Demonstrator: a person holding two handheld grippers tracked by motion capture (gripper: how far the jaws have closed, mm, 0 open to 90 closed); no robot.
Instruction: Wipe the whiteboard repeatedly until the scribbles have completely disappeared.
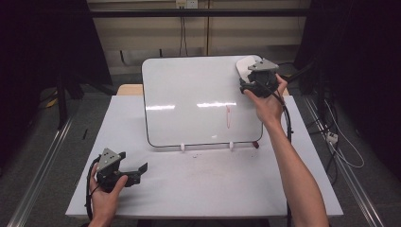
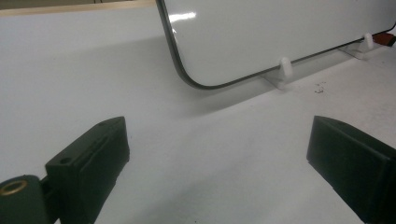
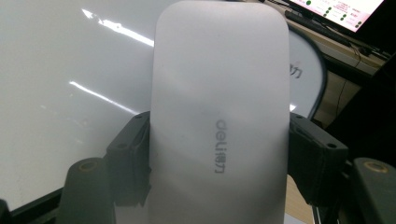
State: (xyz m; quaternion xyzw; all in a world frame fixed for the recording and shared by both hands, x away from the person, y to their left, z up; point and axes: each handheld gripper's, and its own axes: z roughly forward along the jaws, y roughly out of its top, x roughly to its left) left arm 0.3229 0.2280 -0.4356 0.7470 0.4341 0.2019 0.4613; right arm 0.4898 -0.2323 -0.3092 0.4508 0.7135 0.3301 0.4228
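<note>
Right gripper [image 3: 219,154] clamps the white whiteboard eraser [image 3: 219,112] at the whiteboard's [image 1: 189,94] top right corner. 1 red mark [image 1: 228,116] remains unwiped. Left gripper [image 2: 219,158] fingers wide open, empty, over the worktop [image 1: 189,184].

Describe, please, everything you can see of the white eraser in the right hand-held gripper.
The eraser is a smooth, matte white, plastic-looking block, long with rounded corners, and grey "deli" lettering runs along its face. The right hand-held gripper clamps it across its width, one black jaw pressing each long side, so it stands out lengthwise beyond the jaws. It is held at the top right corner of the whiteboard; whether it touches the board cannot be told.
</note>
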